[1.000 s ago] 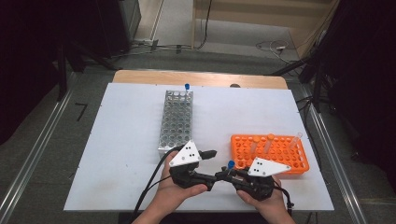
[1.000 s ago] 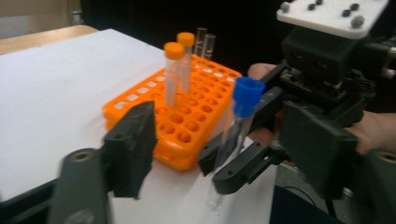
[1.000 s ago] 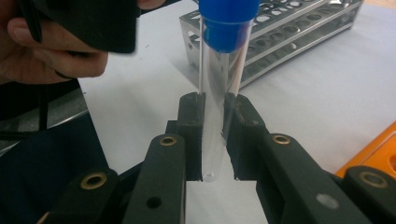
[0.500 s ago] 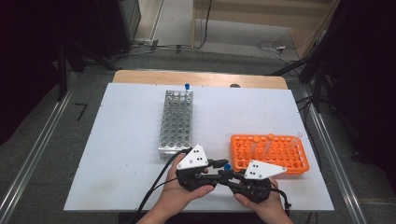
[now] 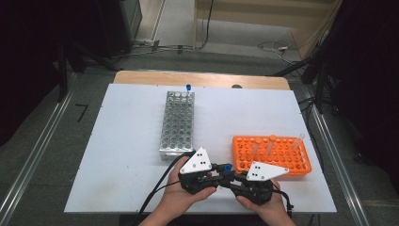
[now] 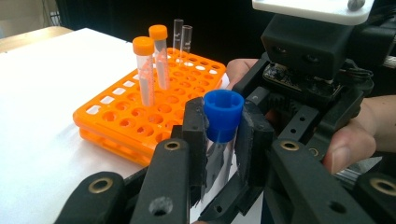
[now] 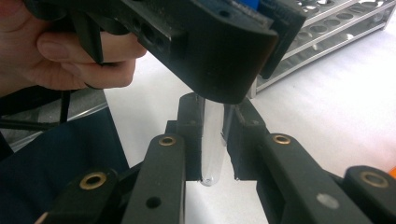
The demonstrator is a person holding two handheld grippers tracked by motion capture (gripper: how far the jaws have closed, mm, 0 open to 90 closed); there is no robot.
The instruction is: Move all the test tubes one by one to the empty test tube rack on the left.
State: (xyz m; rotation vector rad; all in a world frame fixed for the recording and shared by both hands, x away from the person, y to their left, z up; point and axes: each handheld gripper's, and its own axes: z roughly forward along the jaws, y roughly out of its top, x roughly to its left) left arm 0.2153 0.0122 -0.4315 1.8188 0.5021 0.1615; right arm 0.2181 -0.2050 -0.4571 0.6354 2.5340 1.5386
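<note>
My left gripper (image 6: 223,135) has just been closing and now pinches the blue screw cap (image 6: 224,114) of a clear plastic test tube (image 7: 214,140). My right gripper (image 7: 214,135) clamps the same tube lower down its glassy body, rounded end showing.

Just beyond my right gripper sits the orange plastic tube rack (image 5: 273,155); ahead of my left, the grey metal rack (image 5: 178,125). Both rest on a white tabletop (image 5: 122,141), grey floor around it.

The left gripper's jaw hides the tube's upper part in the right gripper view.
</note>
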